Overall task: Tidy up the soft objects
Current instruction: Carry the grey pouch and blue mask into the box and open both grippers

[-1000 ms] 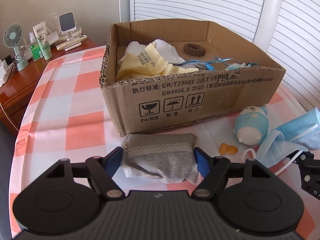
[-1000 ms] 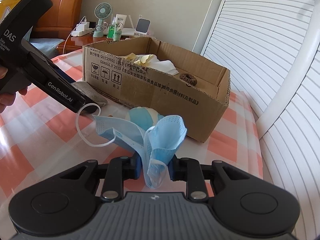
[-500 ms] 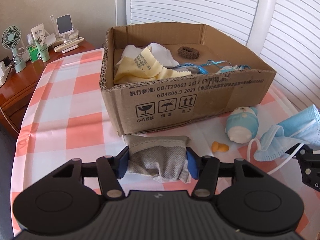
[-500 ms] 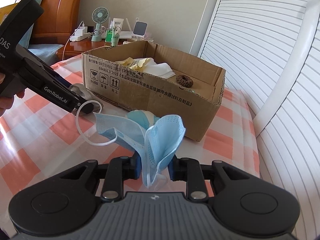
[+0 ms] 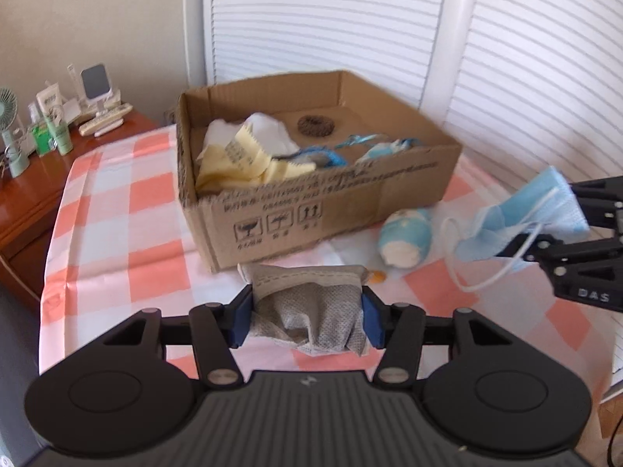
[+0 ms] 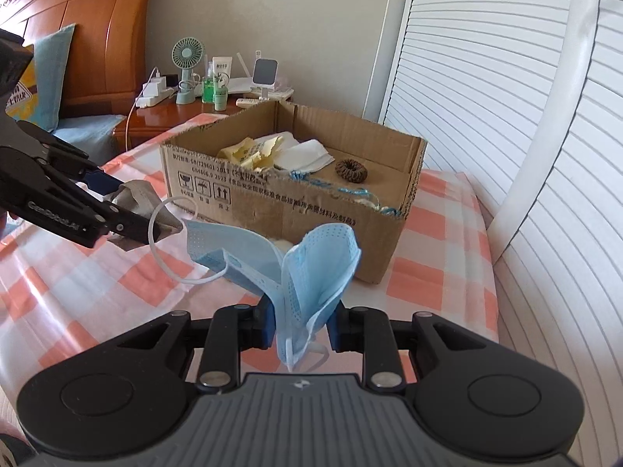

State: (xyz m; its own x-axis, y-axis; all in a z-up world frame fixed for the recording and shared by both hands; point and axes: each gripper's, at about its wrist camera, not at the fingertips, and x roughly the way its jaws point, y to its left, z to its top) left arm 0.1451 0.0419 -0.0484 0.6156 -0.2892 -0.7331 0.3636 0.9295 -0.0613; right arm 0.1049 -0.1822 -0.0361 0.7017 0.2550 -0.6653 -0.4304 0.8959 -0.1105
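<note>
Both loads now hang clear of the tablecloth: left gripper [image 5: 307, 321] clamps the grey cloth [image 5: 311, 311], right gripper [image 6: 300, 330] pinches the blue mask [image 6: 307, 264]; I see the cardboard box [image 5: 350, 202] straight ahead, nearer my left.

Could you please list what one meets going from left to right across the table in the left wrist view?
Cardboard box → blue plush toy → blue face mask held by the right hand-held gripper.

Both wrist cameras look down and forward at the cardboard box [image 5: 311, 179] from near it, the left facing its printed long side, the right angled toward its corner.
</note>
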